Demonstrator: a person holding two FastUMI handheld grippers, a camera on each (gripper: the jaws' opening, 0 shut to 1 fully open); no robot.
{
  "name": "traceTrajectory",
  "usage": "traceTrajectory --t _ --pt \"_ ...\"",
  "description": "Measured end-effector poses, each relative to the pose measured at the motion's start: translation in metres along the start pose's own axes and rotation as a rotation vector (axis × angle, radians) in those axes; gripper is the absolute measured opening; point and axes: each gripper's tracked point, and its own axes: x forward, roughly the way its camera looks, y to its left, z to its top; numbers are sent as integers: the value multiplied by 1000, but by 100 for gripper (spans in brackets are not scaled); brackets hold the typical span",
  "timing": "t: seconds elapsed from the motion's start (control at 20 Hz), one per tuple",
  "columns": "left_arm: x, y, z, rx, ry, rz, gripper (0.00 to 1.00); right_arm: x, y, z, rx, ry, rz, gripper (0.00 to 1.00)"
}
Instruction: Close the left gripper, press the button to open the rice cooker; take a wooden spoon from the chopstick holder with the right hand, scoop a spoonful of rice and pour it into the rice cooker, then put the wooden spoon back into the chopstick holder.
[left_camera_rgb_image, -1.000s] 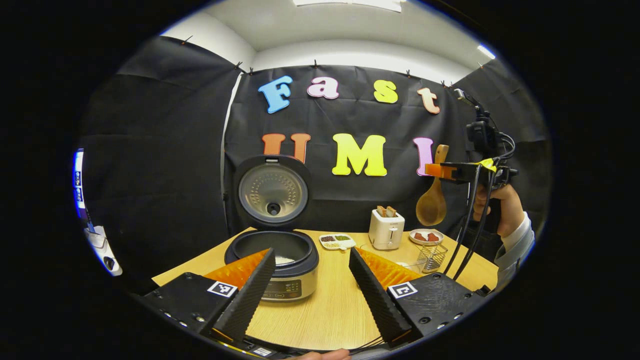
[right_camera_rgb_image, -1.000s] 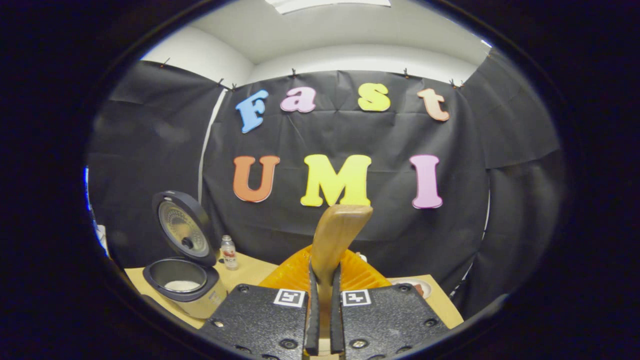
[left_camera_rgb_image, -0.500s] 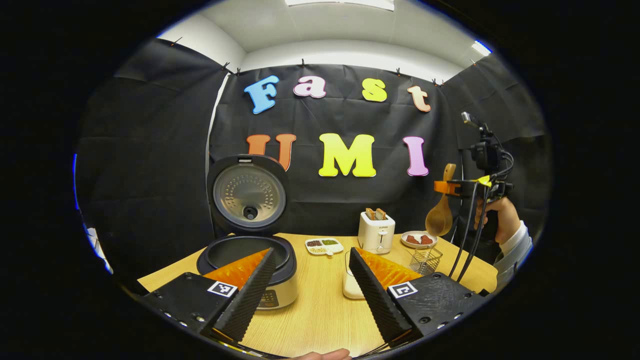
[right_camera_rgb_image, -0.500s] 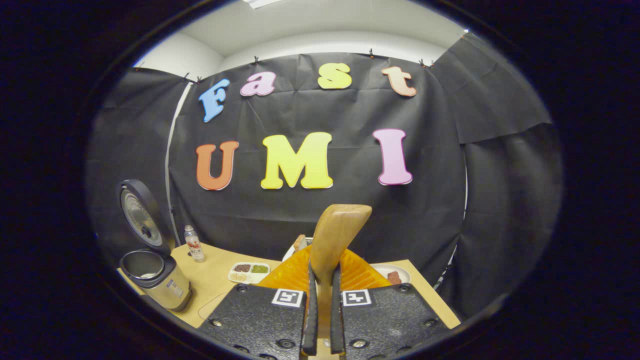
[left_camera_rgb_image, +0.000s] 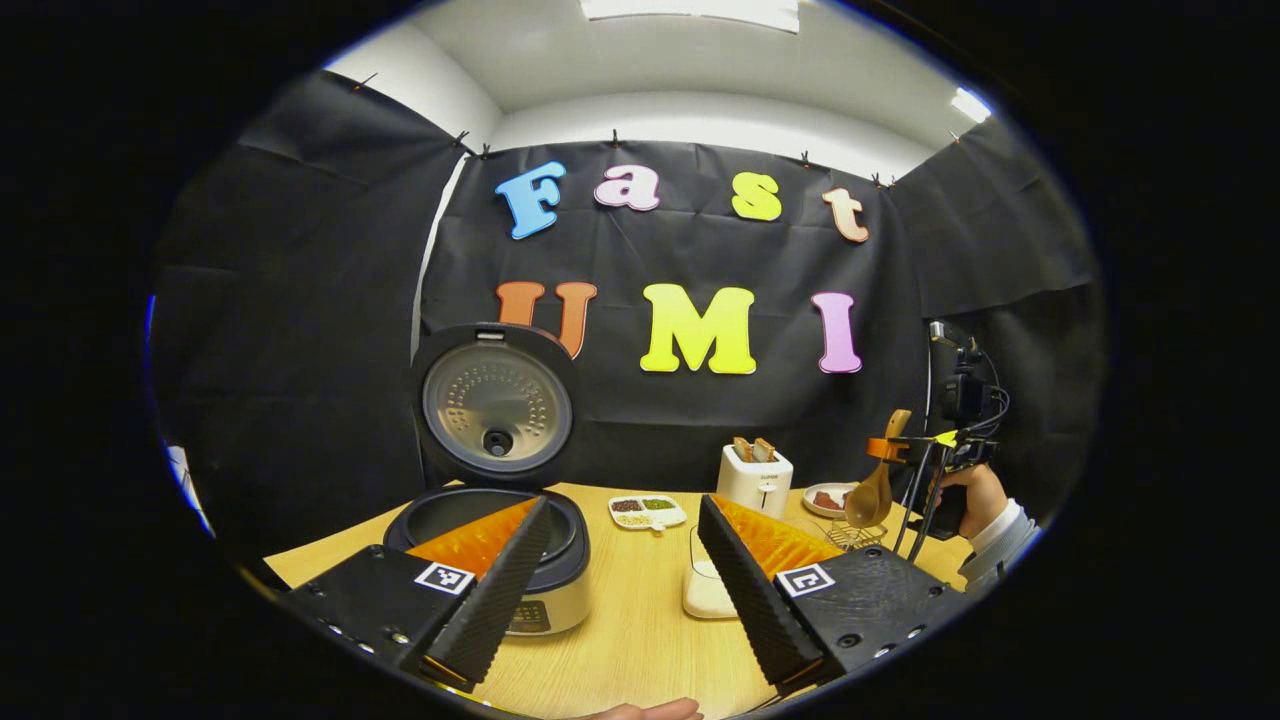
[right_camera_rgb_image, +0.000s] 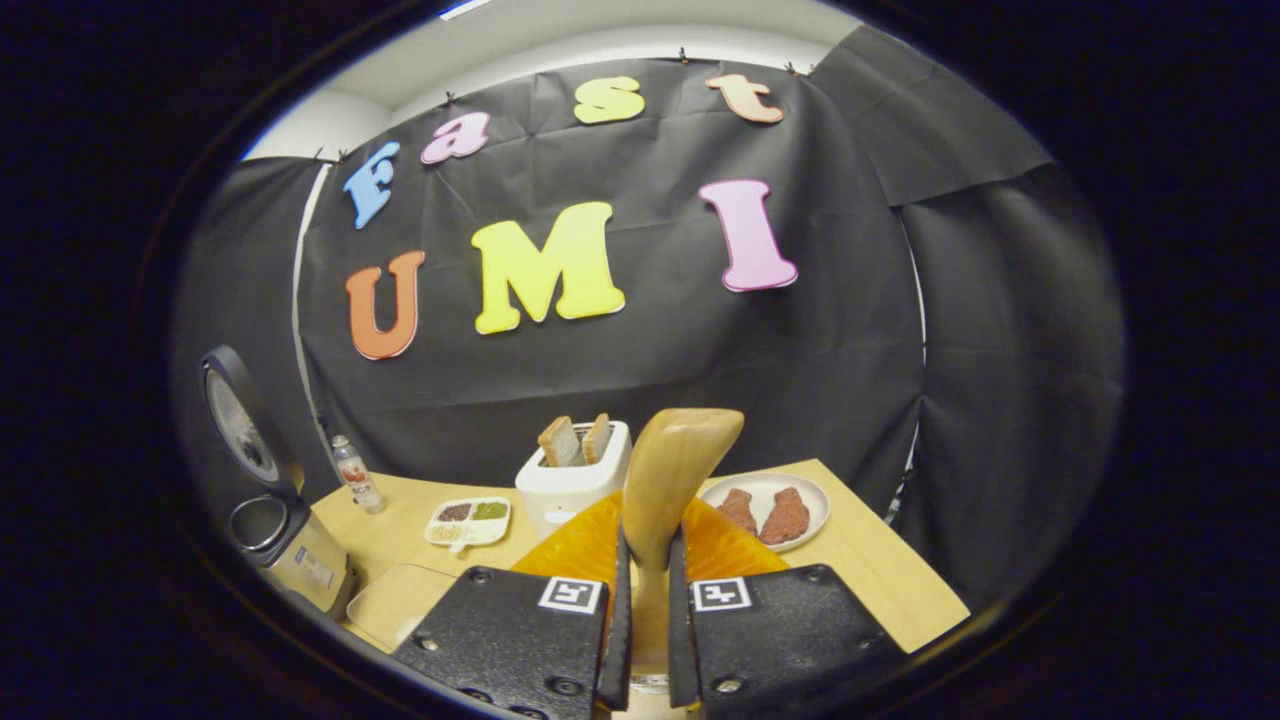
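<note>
In the left gripper view the rice cooker (left_camera_rgb_image: 490, 545) stands open at the left, lid (left_camera_rgb_image: 497, 400) upright. My left gripper (left_camera_rgb_image: 622, 503) is open with nothing between its fingers, low over the table. Far right, my right gripper (left_camera_rgb_image: 890, 450), held by a hand, is shut on the wooden spoon (left_camera_rgb_image: 866, 500), whose bowl hangs down just above the wire chopstick holder (left_camera_rgb_image: 852, 537). In the right gripper view the spoon's handle (right_camera_rgb_image: 678, 465) stands up between the shut fingers of my right gripper (right_camera_rgb_image: 647, 545). The cooker (right_camera_rgb_image: 285, 545) sits at the far left there.
A white toaster (left_camera_rgb_image: 755, 478) with bread, a small divided dish (left_camera_rgb_image: 647, 510) and a plate of meat (left_camera_rgb_image: 825, 498) stand along the back of the wooden table (left_camera_rgb_image: 640, 640). A white rice container (left_camera_rgb_image: 705, 592) sits mid-table. A small bottle (right_camera_rgb_image: 350, 475) stands behind the cooker.
My right gripper has carried the spoon down and to the right, from high in the air to just over the wire holder. The left gripper stays open and has drifted back slightly.
</note>
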Motion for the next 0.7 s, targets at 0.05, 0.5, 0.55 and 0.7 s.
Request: traceTrajectory --t 0.05,0.5,0.55,0.7 --pt "-1 -2 0 3 -1 0 94 0 0 -1 7 -3 2 20" --pt "-8 10 17 -6 -40 19 94 -33 -12 31 -36 -89 -89 64" --pt "-7 10 19 -7 -42 16 94 -38 -11 31 -37 -87 -89 67" --pt "-9 15 23 -11 -36 11 94 -57 -8 37 -53 -92 -93 82"
